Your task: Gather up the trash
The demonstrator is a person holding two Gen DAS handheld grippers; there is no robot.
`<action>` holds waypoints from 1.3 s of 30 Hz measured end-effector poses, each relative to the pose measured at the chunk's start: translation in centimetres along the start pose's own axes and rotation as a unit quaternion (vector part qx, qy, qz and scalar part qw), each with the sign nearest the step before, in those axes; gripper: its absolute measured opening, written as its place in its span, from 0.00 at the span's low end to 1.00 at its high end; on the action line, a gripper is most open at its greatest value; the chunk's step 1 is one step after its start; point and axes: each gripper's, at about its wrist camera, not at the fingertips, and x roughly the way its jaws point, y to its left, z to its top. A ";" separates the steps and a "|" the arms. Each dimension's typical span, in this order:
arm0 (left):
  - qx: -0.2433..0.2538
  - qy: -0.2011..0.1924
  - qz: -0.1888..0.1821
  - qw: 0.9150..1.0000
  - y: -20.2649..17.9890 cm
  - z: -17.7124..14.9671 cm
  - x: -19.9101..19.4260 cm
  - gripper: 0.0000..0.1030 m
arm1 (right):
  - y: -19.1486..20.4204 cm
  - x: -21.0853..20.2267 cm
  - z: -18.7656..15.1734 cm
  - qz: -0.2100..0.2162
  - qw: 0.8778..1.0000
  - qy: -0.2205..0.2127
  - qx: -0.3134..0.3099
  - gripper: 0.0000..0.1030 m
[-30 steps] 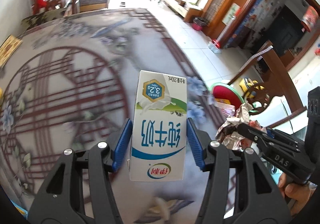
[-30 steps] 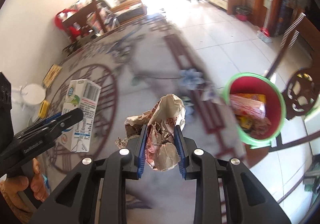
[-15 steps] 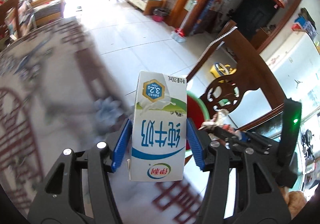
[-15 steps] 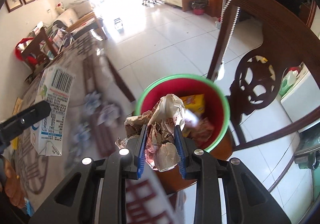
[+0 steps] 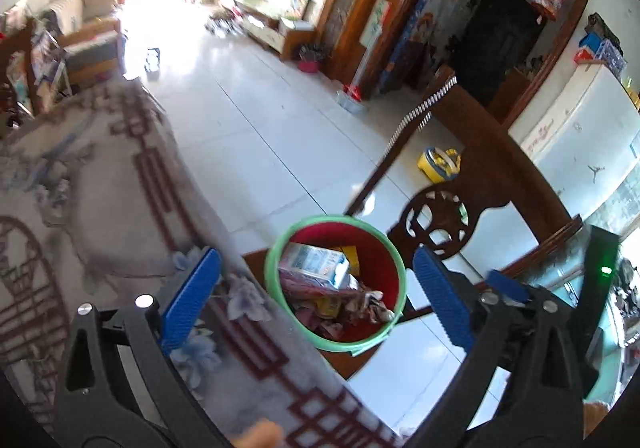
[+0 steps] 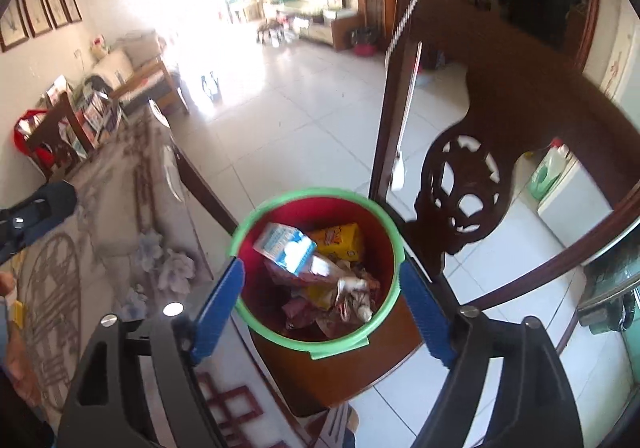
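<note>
A red bin with a green rim [image 5: 336,218] [image 6: 316,193] stands on a wooden chair seat beside the table. Inside it lie a white and blue milk carton [image 5: 316,264] [image 6: 288,248] and a crumpled paper wrapper [image 5: 368,302] [image 6: 352,298], on top of other trash. My left gripper [image 5: 316,298] hangs over the bin, its jaws opening wide with nothing between them. My right gripper [image 6: 320,312] is also above the bin, its jaws opening and empty. Neither touches the carton or the wrapper.
The chair's carved wooden back [image 5: 480,184] [image 6: 500,108] rises just right of the bin. The table with a patterned cloth [image 5: 100,208] [image 6: 120,228] ends at the bin's left. A yellow toy [image 5: 438,164] lies on the white tiled floor beyond.
Both grippers moved from over the table to above the bin and opened. The milk carton left the left gripper and the crumpled wrapper left the right one; both now lie in the bin.
</note>
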 end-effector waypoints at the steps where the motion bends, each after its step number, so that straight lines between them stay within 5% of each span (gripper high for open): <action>1: 0.003 -0.018 0.010 1.000 0.1 0.0 -1.2 0.95 | 0.6 -1.3 -0.1 -0.002 1.000 -0.017 -0.005 0.90; 6: 0.019 -0.102 0.057 0.993 0.7 -0.6 -7.4 0.95 | 4.3 -5.6 -0.5 -0.007 0.997 -0.063 -0.040 0.93; 10: 0.016 -0.131 0.077 0.988 2.2 -1.3 -11.3 0.95 | 7.5 -8.4 -1.9 -0.003 0.994 -0.093 -0.060 0.93; 14: 0.006 -0.148 0.064 0.987 4.4 -2.5 -14.8 0.95 | 10.1 -12.6 -4.5 0.016 0.976 -0.210 -0.060 0.93; 17: -0.002 -0.187 0.089 0.978 6.0 -3.9 -17.6 0.95 | 11.4 -14.1 -5.5 0.005 0.968 -0.247 -0.044 0.94; 20: -0.023 -0.217 0.113 0.969 8.0 -5.2 -19.9 0.95 | 12.4 -14.3 -6.6 -0.022 0.970 -0.243 0.005 0.93; 39: -0.072 -0.189 0.129 0.971 13.9 -7.8 -22.9 0.95 | 18.3 -16.3 -8.8 -0.029 0.973 -0.228 -0.037 0.93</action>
